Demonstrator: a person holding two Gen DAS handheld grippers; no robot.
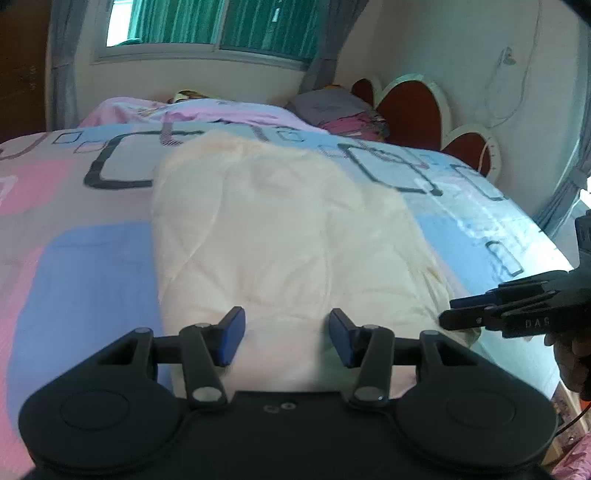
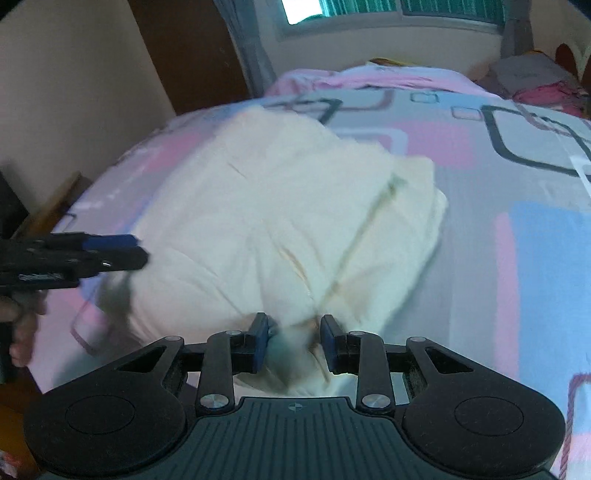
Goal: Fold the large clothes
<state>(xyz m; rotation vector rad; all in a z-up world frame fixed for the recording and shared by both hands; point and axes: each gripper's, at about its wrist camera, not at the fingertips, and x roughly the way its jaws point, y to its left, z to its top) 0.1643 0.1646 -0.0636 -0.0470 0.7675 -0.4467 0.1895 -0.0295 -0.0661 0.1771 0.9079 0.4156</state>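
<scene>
While the cream garment (image 1: 280,236) lies spread on the bed (image 1: 74,266), both tools sit at its near edge. Its far end reaches toward the window (image 1: 207,29); pillows (image 1: 332,107) lie beyond it by the headboard (image 1: 410,107). The left hand-held gripper (image 1: 286,338) hovers over the garment's near hem, its blue pads (image 1: 231,339) partly apart with cloth below them, though I cannot tell if they touch it. The right hand-held gripper (image 2: 293,341) has its pads (image 2: 260,341) closer together, with a bunched fold of the garment (image 2: 288,206) pinched between them. In the right wrist view a hand (image 2: 22,325) holds the left tool beside the garment.
</scene>
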